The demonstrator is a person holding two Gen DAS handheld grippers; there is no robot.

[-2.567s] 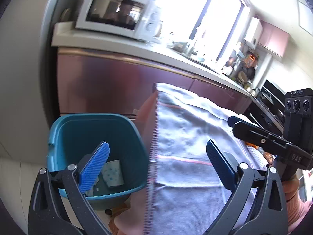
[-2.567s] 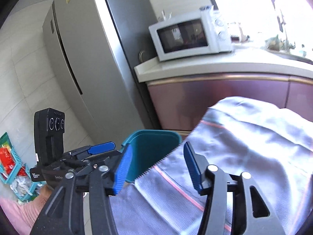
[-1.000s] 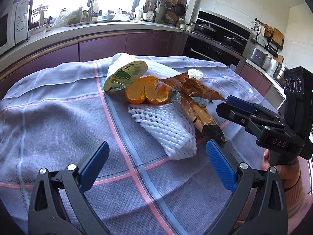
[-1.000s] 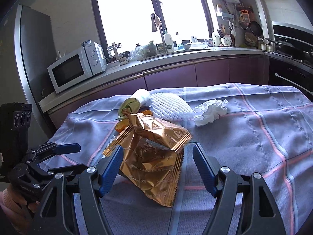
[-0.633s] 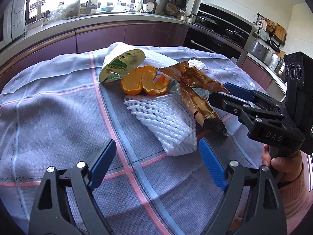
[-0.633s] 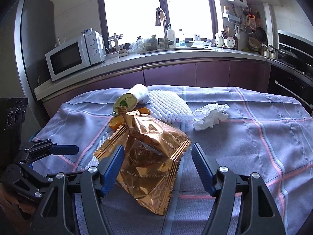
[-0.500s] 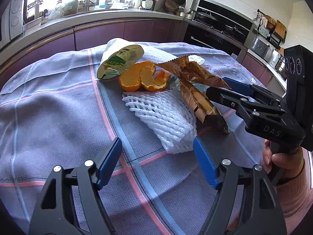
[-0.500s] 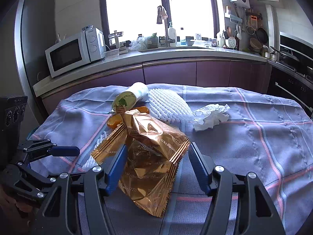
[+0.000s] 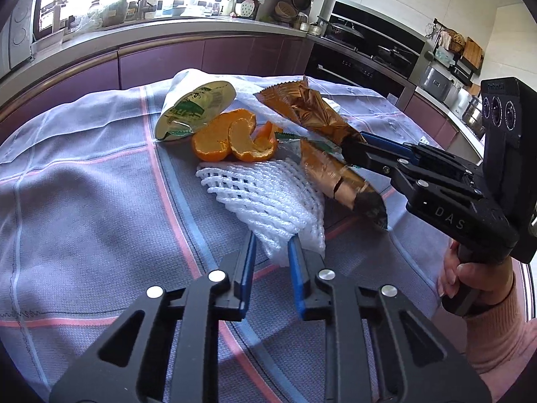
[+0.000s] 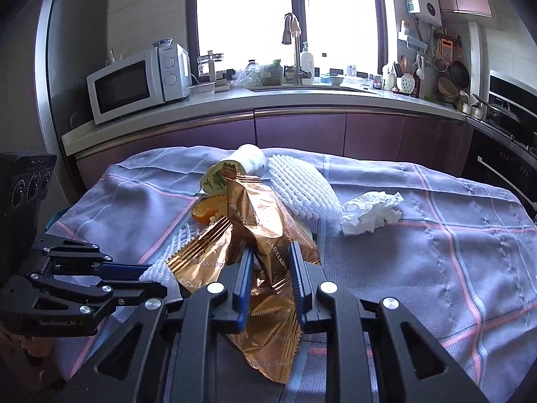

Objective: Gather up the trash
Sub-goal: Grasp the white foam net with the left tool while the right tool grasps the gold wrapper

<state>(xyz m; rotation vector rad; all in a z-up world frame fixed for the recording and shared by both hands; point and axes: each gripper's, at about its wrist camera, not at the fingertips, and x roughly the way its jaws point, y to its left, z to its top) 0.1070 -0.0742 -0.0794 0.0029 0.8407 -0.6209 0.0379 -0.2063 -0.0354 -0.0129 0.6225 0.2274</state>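
On the checked tablecloth (image 9: pixel 84 201), seen from the left wrist, the left gripper (image 9: pixel 271 245), its jaws just closing, is pinching the near end of the white foam net (image 9: pixel 261 198) beside orange peel (image 9: pixel 231 141). From the right wrist, the right gripper (image 10: pixel 270 262), also just closing, is clamping the gold wrapper (image 10: pixel 261 221); a crumpled tissue (image 10: pixel 371 215) is lying nearby.

The right hand-held gripper (image 10: pixel 270 262) has just closed on the gold wrapper (image 10: pixel 265 235) (crumpled tissue (image 10: pixel 371 215) nearby).

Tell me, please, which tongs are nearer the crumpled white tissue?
Right. The right tongs, pinching the gold foil wrapper, sit just beside the tissue; the left tongs grip white foam netting beyond that wrapper.
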